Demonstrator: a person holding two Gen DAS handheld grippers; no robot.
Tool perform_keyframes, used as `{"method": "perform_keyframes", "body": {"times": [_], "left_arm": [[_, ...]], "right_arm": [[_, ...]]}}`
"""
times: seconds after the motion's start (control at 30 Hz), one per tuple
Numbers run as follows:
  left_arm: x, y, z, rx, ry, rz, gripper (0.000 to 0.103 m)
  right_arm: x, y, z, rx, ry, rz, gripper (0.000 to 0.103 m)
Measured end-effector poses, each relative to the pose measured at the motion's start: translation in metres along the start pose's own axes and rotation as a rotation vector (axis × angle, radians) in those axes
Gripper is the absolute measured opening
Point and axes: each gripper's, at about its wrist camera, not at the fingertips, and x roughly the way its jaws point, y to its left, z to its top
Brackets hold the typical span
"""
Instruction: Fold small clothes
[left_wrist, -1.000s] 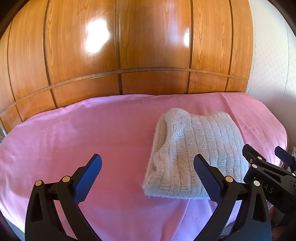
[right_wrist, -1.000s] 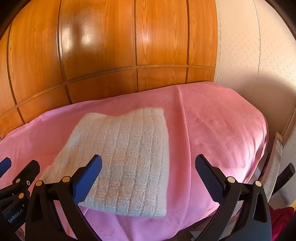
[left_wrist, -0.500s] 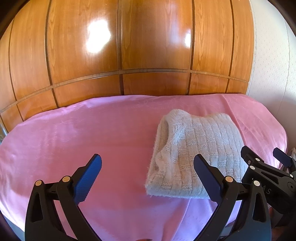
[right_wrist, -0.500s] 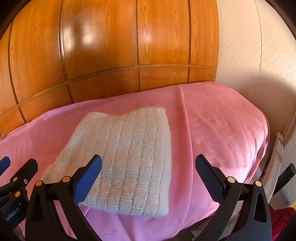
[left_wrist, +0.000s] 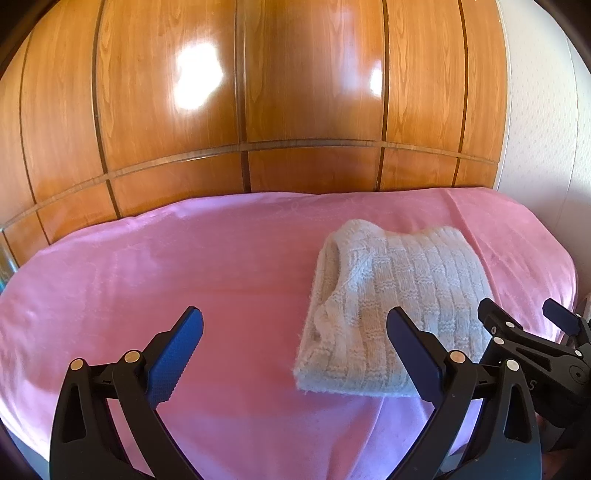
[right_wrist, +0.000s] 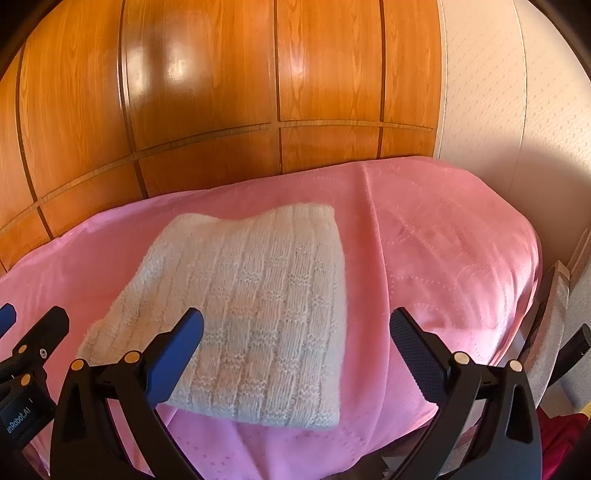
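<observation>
I hold my left gripper (left_wrist: 295, 354) and right gripper (right_wrist: 297, 352) above the near edge, fingers spread wide, gripping nothing. The folded white knit (left_wrist: 391, 317) lies on the pink blanket (left_wrist: 184, 266), right of centre.

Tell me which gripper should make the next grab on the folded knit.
Probably right. The right gripper is open with the white knitted garment directly ahead between its fingers; the left gripper is open too, but faces mostly bare pink blanket, the garment off to its right.
</observation>
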Motion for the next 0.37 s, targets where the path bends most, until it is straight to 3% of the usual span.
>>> {"method": "perform_keyframes", "body": {"times": [0.2, 0.27, 0.37], "left_arm": [[0.013, 0.006, -0.002, -0.039, 0.066, 0.003, 0.098], [0.018, 0.011, -0.004, -0.052, 0.08, 0.014, 0.098], [0.027, 0.024, -0.007, -0.087, 0.103, 0.03, 0.098]], "right_arm": [[0.005, -0.01, 0.004, 0.02, -0.002, 0.016, 0.101], [0.013, -0.023, 0.01, 0.054, 0.007, 0.028, 0.101], [0.043, -0.064, 0.027, 0.161, 0.036, -0.029, 0.101]]}}
